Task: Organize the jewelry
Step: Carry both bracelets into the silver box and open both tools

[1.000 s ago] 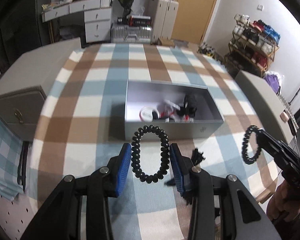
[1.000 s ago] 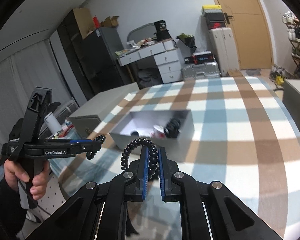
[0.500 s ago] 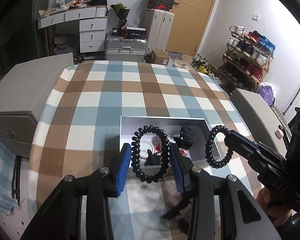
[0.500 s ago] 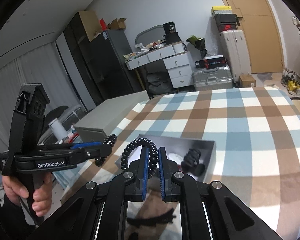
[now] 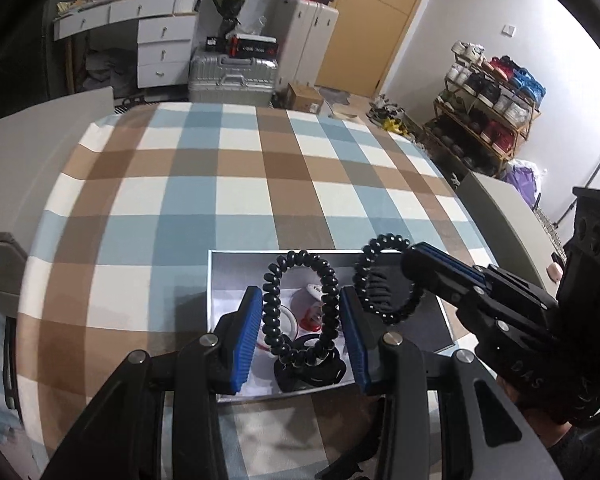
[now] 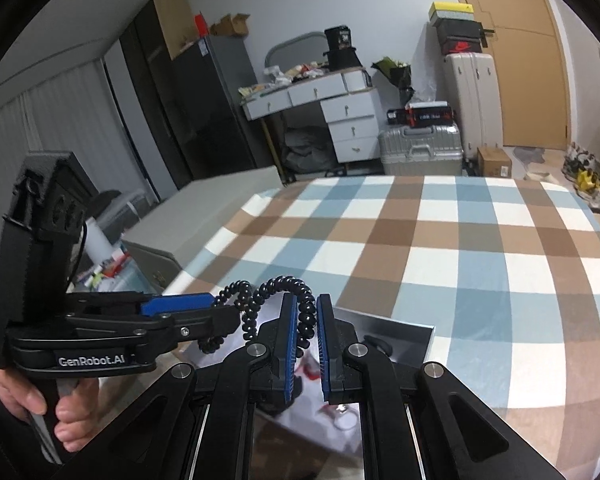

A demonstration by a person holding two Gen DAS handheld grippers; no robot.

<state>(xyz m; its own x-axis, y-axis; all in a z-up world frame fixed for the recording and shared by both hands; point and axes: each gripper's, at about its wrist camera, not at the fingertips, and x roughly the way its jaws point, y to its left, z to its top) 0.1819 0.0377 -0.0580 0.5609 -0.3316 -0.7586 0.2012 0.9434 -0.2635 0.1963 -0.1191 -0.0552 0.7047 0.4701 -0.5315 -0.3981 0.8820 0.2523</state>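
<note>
My left gripper (image 5: 300, 320) is shut on a black spiral hair tie (image 5: 298, 276), stretched between its blue pads, and holds it above the open grey box (image 5: 213, 280). My right gripper (image 6: 305, 336) is shut on a second black spiral hair tie (image 6: 284, 296); it shows in the left wrist view (image 5: 384, 280) over the box's right part. The box holds red-and-white rings and dark pieces (image 5: 312, 312). In the right wrist view the left gripper (image 6: 220, 320) sits just left of mine, both ties nearly touching.
The box stands near the front edge of the checked tablecloth (image 5: 240, 184). A grey cabinet (image 5: 28, 152) stands at the left, another grey surface (image 5: 500, 216) at the right. Drawers, suitcases and a shoe rack stand behind.
Both grippers have moved forward and together with their ties, from in front of the box to above it. The right gripper has come close beside the left.
</note>
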